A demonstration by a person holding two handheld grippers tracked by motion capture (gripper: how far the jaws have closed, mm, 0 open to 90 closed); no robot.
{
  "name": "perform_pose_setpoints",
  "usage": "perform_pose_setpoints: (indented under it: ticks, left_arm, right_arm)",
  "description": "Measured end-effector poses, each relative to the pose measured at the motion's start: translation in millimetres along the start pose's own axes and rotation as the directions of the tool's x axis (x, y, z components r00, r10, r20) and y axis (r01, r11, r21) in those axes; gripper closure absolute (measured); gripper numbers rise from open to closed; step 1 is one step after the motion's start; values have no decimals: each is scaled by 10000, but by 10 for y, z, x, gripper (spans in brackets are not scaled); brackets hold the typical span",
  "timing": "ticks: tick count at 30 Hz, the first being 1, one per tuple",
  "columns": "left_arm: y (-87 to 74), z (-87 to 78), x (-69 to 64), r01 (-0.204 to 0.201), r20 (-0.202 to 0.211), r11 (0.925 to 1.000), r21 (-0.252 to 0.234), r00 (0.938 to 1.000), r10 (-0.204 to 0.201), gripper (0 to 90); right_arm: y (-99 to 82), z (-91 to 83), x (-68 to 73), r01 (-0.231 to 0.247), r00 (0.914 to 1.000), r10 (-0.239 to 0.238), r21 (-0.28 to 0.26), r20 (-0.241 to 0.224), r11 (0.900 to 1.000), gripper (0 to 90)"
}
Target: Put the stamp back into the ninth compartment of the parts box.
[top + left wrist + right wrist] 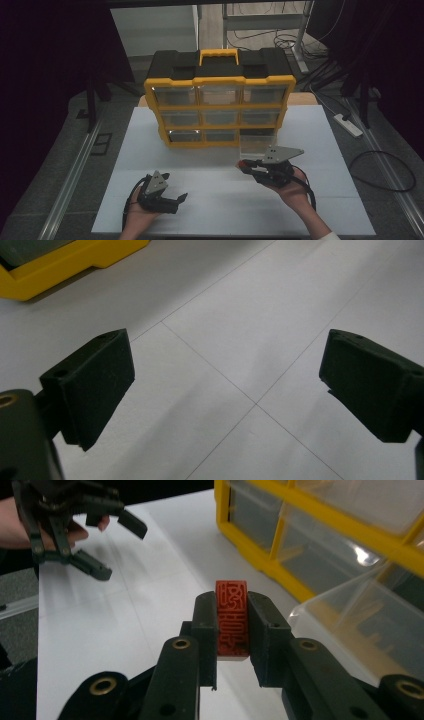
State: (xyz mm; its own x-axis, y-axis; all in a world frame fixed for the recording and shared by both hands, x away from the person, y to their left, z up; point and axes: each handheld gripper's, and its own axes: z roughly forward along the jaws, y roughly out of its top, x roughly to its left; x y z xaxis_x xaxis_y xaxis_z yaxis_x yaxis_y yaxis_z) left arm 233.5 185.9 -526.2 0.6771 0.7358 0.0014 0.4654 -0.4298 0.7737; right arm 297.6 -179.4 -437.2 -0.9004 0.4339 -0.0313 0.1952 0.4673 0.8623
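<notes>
Pinching a small red stamp block (231, 617) between its two black jaws, the right gripper (232, 630) holds the piece by its long flat sides so that the carved face stays uncovered and turned toward the gripper's own camera; the grip looks square and firm, judged suited to carrying the block without twisting. Stamp: rectangular, matt red, its face cut with raised angular characters inside a thin border, hard-looking like stone or resin. In the high view the right gripper (246, 165) sits at about 5 o'clock from the organizer box (220, 102), just in front of a clear drawer (257, 145) pulled out of the bottom row's right-hand slot, probably to give or take the stamp. Organizer: yellow plastic frame, black top with a yellow handle, three rows of three see-through drawers, glossy and faintly reflective; it stands upright at the far middle of the table (165, 150). Table top: smooth white boards with fine seams. Left gripper (176, 199), at about 7 o'clock from the organizer, rests low over bare board with its jaws spread wide and nothing between them, apparently kept aside as a free hand; pads (95, 385) blocky, matt black, lightly rounded at the edges.
</notes>
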Motion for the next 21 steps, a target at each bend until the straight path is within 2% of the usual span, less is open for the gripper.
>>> perform_pose_setpoints:
  ticks: [3,4,7,10,21]
  left_arm:
    - [0,-2,2,-7,-16,10000,1,10000,7,75]
    - [-1,0,1,5,-10,10000,5,10000,-5,75]
    - [0,0,1,-30,-9,10000,17,10000,30,75]
    - [-1,-1,2,-23,-12,10000,12,10000,23,75]
    - [0,0,0,-46,0,10000,42,10000,46,75]
  right_arm:
    - [35,-16,-12,-51,10000,50,-140,-8,9999,755]
    - [75,-38,-26,-193,9998,189,-338,-118,9992,755]
    - [120,-63,-37,-128,9999,129,-421,21,9990,755]
    - [150,-96,-71,-439,9990,432,-708,-110,9965,755]
    - [185,-104,-175,-287,9985,320,-729,449,9969,755]
